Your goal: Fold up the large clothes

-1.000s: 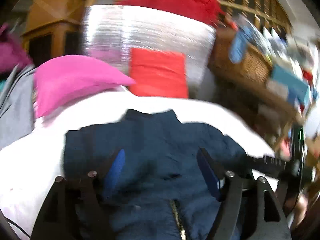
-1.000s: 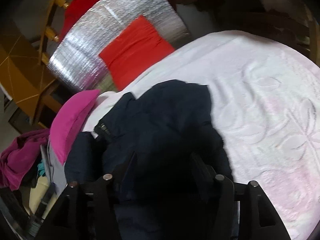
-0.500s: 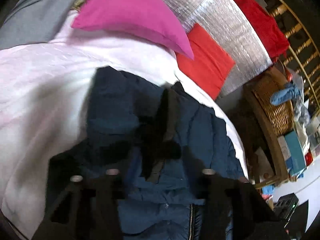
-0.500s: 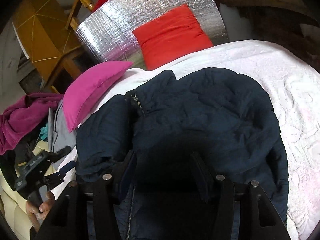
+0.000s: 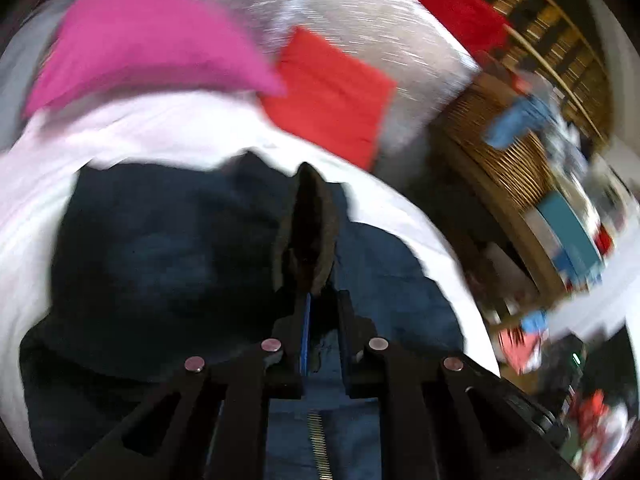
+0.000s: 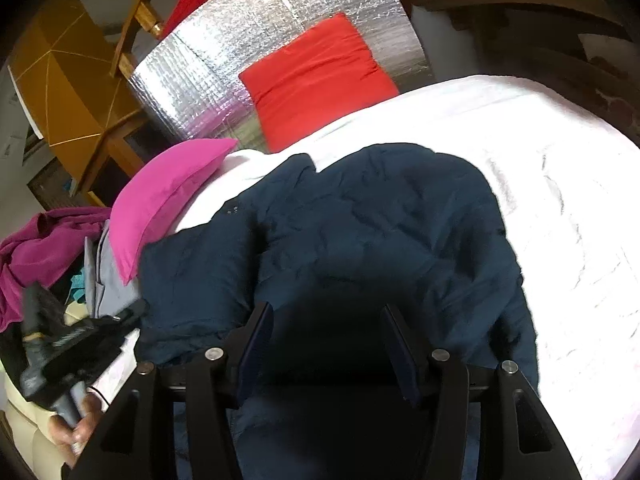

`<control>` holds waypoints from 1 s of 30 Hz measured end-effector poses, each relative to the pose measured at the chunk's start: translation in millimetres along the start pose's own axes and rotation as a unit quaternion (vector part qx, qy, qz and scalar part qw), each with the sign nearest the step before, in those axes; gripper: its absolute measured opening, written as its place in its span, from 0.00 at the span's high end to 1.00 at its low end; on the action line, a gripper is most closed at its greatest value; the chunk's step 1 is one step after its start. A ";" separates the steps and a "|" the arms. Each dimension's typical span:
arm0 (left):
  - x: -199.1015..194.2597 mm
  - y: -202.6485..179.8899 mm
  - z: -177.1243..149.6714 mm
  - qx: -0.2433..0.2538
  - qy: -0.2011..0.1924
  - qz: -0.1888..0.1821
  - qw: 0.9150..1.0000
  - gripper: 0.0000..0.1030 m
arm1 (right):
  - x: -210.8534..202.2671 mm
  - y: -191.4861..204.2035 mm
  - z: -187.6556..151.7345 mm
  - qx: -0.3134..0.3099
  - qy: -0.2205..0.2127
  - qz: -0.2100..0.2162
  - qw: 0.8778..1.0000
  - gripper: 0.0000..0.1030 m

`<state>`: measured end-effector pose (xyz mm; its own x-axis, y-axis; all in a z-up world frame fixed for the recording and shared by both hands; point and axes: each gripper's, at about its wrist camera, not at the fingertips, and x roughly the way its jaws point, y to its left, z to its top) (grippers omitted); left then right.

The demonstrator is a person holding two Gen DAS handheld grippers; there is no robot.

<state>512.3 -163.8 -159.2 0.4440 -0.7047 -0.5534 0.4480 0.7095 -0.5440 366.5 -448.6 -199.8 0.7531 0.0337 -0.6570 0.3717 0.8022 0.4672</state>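
Note:
A dark navy padded jacket [image 6: 380, 232] lies spread on a white bedspread [image 6: 560, 168]. In the left wrist view my left gripper [image 5: 320, 300] is shut on a raised fold of the jacket [image 5: 308, 232] near its zipper [image 5: 318, 436]; the view is blurred. My right gripper [image 6: 328, 320] is open and empty, its jaws low over the near part of the jacket. The left gripper also shows in the right wrist view [image 6: 120, 316], at the jacket's left edge.
A pink pillow [image 6: 168, 196], a red cushion [image 6: 316, 76] and a silver foil panel [image 6: 224, 68] stand at the head of the bed. Magenta and grey clothes [image 6: 36, 248] pile at the left. A wicker basket [image 5: 500, 152] with clutter stands to the right.
My left gripper has shut on a fold of the jacket and lifted it. The jacket has been spread flatter on the bed. My right gripper stays open.

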 end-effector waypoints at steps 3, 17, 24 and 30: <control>-2.5 -46.2 -5.9 0.070 0.002 -0.055 0.996 0.88 | 2.3 -9.6 4.4 0.015 0.004 -0.006 1.000 0.43; -42.9 5.4 20.3 0.039 -0.052 0.115 0.991 0.29 | -0.9 -34.7 11.1 0.074 0.007 0.012 0.997 0.30; -38.6 124.3 18.9 -0.156 0.015 0.229 0.961 0.30 | -7.6 -73.6 16.0 0.189 -0.012 0.081 0.979 0.27; -14.6 127.7 14.0 -0.133 0.052 0.226 0.964 0.31 | 15.8 -102.3 18.4 0.263 0.008 0.133 0.956 0.27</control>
<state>573.9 -62.9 -211.8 0.4614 -0.3295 -0.8237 0.0062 0.9297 -0.3684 350.3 -541.1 -247.1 0.8517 0.2070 -0.4813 0.3933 0.3543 0.8484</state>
